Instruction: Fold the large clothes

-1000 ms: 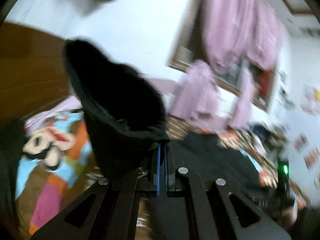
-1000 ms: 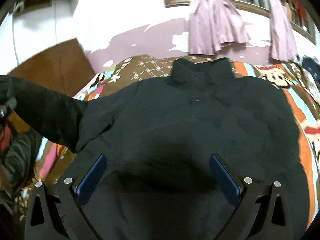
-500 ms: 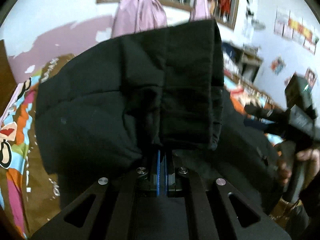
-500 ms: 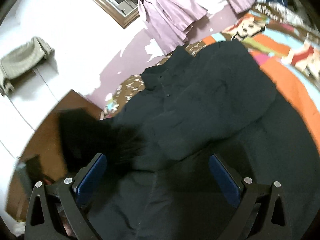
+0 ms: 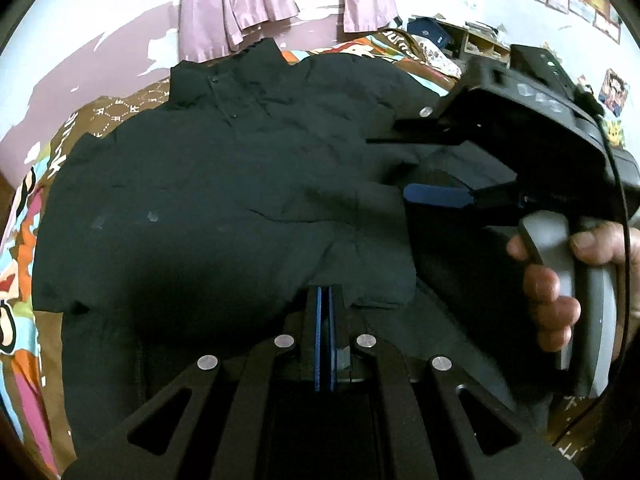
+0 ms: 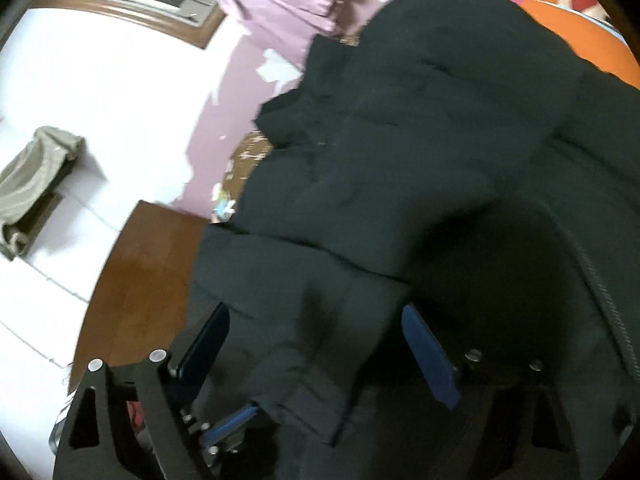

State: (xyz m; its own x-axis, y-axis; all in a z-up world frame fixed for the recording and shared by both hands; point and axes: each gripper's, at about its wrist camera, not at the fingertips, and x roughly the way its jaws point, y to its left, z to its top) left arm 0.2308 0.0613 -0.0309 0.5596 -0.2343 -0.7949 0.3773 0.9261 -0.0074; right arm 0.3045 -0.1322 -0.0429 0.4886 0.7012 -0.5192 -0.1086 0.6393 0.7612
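On the patterned bedspread lies the black jacket, front up, collar toward the wall, one sleeve drawn across the chest. Sleeve-folding step, by the look of it: left gripper clenched on the cuff, right gripper spread wide astride that sleeve. Next, probably, letting go of the cuff and smoothing it flat

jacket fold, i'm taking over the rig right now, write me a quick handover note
Left gripper: shut on the sleeve cuff, holding it over the jacket front.
Right gripper: open, empty, poised over the same sleeve, its blue pads either side of it.
Jacket: black, lying front up on the patterned bedspread, collar toward the wall.
Done: this sleeve is folded in across the chest.
Left: release it flat, fold the other side in, then fold the body.
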